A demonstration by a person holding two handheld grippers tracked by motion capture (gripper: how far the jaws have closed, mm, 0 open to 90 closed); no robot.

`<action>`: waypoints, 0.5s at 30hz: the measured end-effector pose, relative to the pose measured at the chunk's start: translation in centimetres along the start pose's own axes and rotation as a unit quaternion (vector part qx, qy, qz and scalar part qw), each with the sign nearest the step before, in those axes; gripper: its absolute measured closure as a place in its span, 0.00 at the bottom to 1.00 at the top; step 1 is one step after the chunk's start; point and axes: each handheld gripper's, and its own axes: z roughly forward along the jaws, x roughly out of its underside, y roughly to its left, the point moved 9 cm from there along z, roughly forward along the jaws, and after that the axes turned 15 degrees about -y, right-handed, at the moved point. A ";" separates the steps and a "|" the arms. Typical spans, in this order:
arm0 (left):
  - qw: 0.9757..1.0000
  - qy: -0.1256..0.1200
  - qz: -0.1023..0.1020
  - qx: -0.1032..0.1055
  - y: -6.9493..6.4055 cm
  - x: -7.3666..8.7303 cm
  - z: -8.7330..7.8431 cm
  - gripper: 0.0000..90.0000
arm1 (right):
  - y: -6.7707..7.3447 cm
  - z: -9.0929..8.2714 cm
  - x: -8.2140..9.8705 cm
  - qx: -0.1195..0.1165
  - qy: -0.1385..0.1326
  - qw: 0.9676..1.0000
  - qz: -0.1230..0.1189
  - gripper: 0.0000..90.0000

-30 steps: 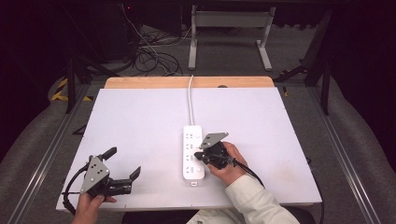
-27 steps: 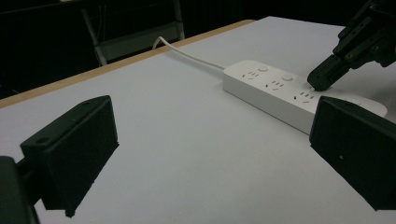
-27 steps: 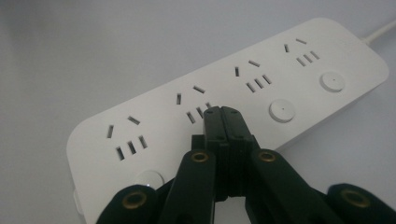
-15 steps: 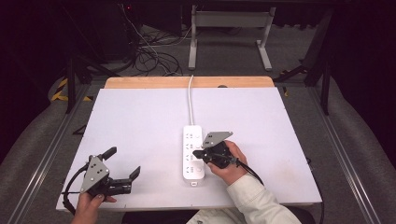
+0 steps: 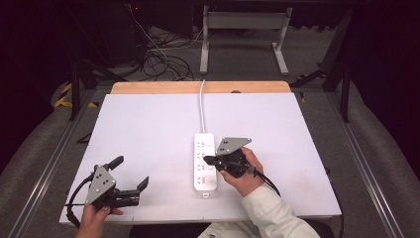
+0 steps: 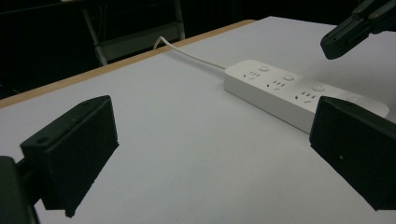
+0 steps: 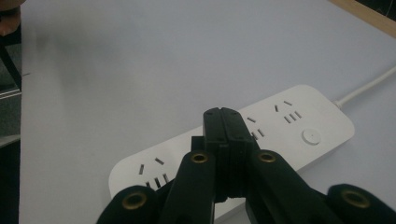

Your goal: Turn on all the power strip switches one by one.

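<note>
The right gripper (image 5: 208,160) has its jaws pressed flat together with nothing between them, and its closed tip hangs just over the middle of the white power strip (image 5: 204,161), about at one of the round switch buttons; from the right gripper view the shut tip (image 7: 227,122) sits above the strip (image 7: 299,116) between two socket groups. Compared with a second ago almost nothing has shifted: the tip has crept only slightly along the strip and the strip lies where it lay, so the work looks to be at the point of lining up a press on a button, not yet done as far as one can tell, since contact cannot be made out. The left gripper (image 5: 130,180) rests well away to the left of the strip, near the front edge of the table (image 5: 148,119), jaws wide apart and empty. Beyond the right gripper's tip the strip's cord (image 5: 201,106) runs off toward the far wooden edge; to the tip's left and right the white tabletop is bare, so there is free room on both sides, less toward the near edge
</note>
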 end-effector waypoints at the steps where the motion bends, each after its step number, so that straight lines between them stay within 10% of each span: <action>1: 1.000 0.000 0.000 0.000 0.0 0.0 0.0 0.01 | 0.0 0.0 0.0 -0.002 0.000 1.000 0.000 1.00; 15: 1.000 0.001 0.001 0.002 -0.1 0.0 0.0 0.01 | -2.5 1.3 0.8 0.014 0.026 1.000 0.011 1.00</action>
